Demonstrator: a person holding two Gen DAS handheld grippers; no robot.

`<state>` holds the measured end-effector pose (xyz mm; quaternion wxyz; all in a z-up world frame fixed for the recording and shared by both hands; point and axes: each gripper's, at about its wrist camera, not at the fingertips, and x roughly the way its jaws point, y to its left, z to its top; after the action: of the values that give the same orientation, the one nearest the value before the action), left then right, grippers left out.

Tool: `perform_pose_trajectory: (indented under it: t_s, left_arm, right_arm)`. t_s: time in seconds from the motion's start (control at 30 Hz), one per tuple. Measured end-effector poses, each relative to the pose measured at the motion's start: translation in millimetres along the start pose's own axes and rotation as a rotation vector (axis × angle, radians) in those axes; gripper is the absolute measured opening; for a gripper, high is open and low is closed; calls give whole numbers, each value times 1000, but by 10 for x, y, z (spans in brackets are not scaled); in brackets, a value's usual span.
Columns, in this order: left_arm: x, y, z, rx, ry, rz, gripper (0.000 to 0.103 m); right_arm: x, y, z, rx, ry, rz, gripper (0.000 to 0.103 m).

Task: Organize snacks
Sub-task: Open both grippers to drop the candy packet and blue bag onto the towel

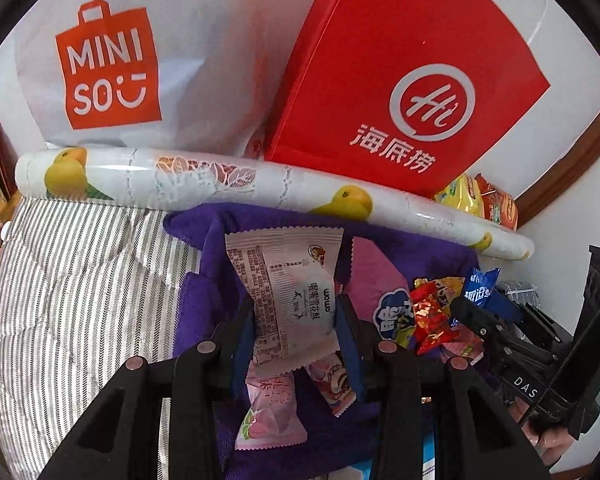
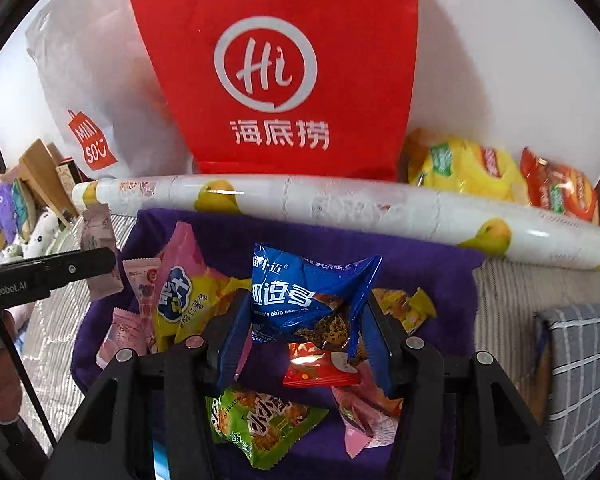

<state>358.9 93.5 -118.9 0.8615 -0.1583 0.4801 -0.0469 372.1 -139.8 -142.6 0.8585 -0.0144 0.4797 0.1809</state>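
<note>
Left gripper (image 1: 296,320) is clamped on a white-pink snack packet (image 1: 288,292); right gripper (image 2: 304,320) is clamped on a blue cookie packet (image 2: 312,300). Both hang above the purple cloth (image 2: 420,280) holding loose snacks. Risk: slick, crumpled wrappers may slip free.

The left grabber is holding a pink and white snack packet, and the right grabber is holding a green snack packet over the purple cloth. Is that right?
Almost. The right gripper holds a blue cookie packet, not a green one, as the right wrist view shows. The green packet lies on the purple cloth. The left gripper does hold the pink and white packet.
</note>
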Motion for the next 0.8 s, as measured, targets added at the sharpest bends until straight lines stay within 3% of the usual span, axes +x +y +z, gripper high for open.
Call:
perform_pose_trajectory:
  t_s: [0.5, 0.8]
  left_arm:
    - [163, -96, -68, 29, 56, 6, 37]
    - [245, -115, -89, 29, 81, 7, 37]
  right_arm:
    - [266, 93, -105, -32, 114, 29, 54]
    - [309, 138, -98, -53, 120, 12, 56]
